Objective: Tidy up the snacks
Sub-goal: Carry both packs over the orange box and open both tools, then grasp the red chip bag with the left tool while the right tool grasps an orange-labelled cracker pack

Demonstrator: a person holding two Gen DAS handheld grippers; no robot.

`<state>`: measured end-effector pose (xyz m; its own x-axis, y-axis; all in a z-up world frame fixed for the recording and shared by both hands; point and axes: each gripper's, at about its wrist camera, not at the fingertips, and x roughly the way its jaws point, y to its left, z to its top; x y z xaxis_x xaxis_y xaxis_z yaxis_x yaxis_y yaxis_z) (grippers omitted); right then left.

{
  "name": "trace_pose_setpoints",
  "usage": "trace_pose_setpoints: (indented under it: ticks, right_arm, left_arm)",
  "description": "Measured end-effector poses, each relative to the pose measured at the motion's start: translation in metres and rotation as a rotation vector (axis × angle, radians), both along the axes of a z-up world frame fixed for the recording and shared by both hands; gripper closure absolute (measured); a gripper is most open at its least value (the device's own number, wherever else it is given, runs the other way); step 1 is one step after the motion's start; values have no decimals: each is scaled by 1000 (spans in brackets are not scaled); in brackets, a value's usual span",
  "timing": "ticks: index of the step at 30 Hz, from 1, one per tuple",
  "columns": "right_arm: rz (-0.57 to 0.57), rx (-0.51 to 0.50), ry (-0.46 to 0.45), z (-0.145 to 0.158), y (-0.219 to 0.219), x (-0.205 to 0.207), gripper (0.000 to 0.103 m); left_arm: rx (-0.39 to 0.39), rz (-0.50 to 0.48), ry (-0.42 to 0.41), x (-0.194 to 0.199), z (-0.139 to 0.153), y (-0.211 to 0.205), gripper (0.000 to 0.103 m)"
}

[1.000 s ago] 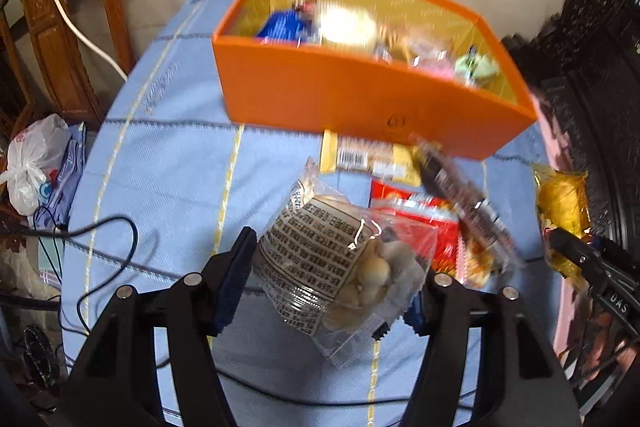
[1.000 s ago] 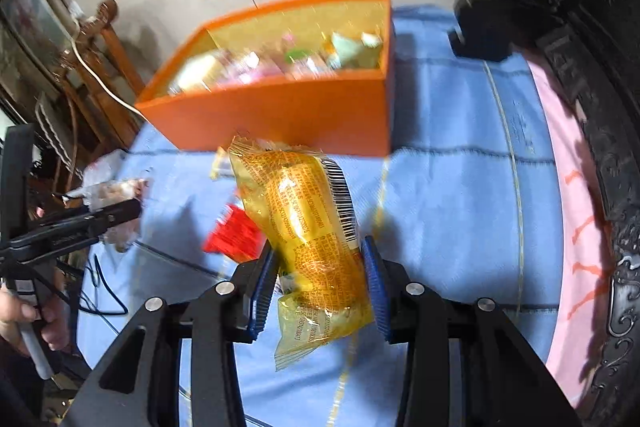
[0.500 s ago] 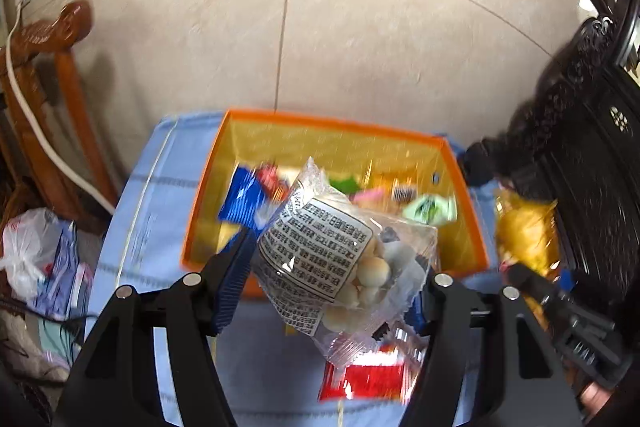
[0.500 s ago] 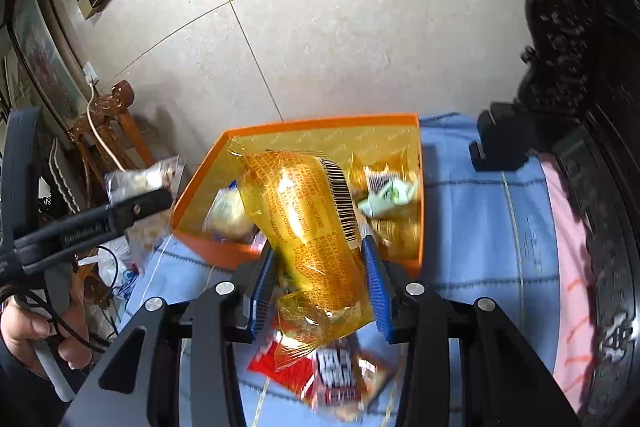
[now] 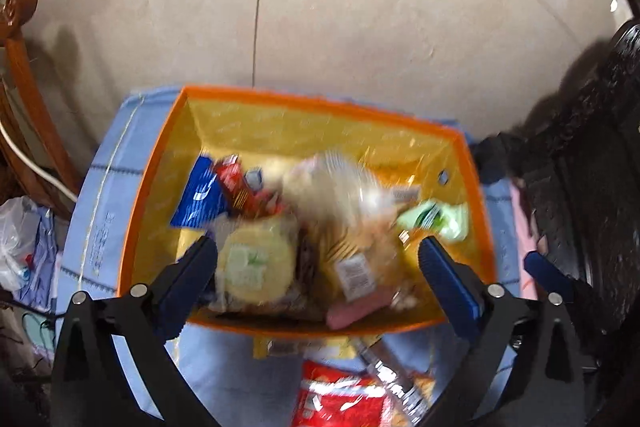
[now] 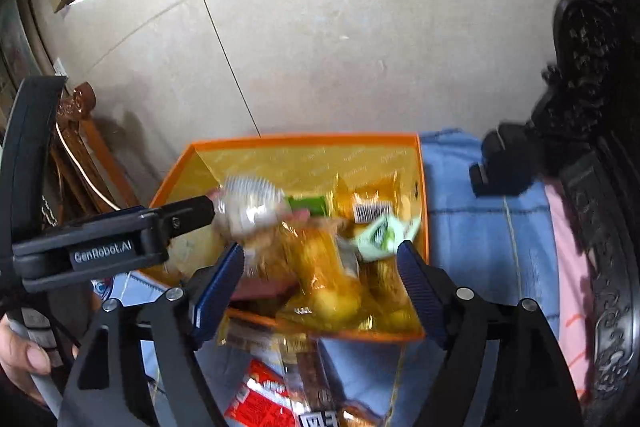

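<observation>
Both grippers' fingers point(image 5: 448, 279) spread wide over orange box point(image 5: 152, 203) of snacks point(image 6: 324, 283)

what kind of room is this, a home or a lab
Most likely a home living room: a carved dark wooden furniture piece, a reddish wooden chair, a beige tiled floor, and an orange cardboard snack box on a blue quilted cloth.

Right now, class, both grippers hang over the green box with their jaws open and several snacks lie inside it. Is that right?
Not quite: the box is orange, not green, as both wrist views show. The left gripper and right gripper do hang over it, jaws open, with snacks inside.
</observation>
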<state>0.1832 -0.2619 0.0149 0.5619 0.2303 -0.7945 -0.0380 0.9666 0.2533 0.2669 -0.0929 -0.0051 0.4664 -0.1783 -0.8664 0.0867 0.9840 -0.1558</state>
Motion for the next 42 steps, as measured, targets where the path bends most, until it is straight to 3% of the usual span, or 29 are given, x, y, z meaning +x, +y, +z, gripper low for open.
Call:
trace_pose_setpoints:
  ticks: [10, 14, 22, 30, 42]
  right_arm:
    - [-35, 15, 97, -23, -13, -62, 17]
    - [-5, 19, 150, -34, -11, -85, 16]
    - [68, 3, 229, -58, 1, -122, 16]
    - [56, 16, 304, -76, -7, -142, 16]
    - [4, 31, 363, -95, -24, -150, 15]
  left_arm:
    - [25, 21, 59, -62, -24, 22, 4]
    - [91, -20, 104, -94, -46, 16, 4]
    - [134, -68, 231, -136, -98, 7, 4]
    - [141, -118, 315, -143, -132, -21, 4]
    - [111, -160, 366, -128, -149, -52, 4]
